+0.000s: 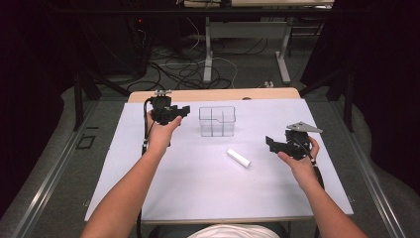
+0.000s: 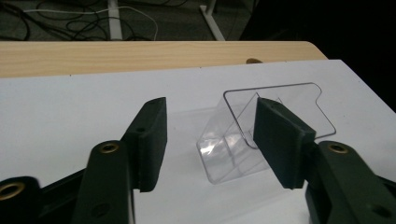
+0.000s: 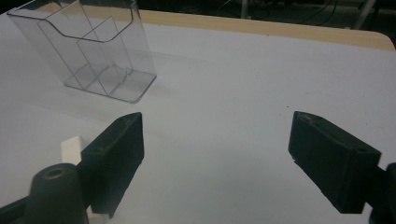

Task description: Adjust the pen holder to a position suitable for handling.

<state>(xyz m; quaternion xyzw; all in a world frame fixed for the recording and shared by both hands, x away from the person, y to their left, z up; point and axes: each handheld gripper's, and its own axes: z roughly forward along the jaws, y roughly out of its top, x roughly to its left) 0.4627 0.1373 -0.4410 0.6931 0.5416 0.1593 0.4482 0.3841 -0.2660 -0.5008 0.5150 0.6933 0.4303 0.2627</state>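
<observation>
You are working on the white sheet [image 1: 198, 188]. The clear plastic box with dividers [image 1: 217, 121] is standing near its far edge. The small white stick [image 1: 238, 157] is lying just in front of the box. Your left gripper [image 1: 184, 111] is waiting beside the box, and your right gripper [image 1: 269, 142] is pointing at the stick. Both are open and empty. Go down slowly and pinch the stick in its middle.

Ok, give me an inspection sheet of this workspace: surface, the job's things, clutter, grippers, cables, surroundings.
Surface: white sheet over a wooden table.
Job's things: clear divided box, upright and empty; white tube lying on the sheet between the box and the right gripper.
Clutter: nothing seen.
Grippers: left gripper open, beside the box, holding nothing; right gripper open, beside the tube, holding nothing.
Cables: loose tangle on the floor beyond the table.
Surroundings: dark room, white desk legs behind.
</observation>
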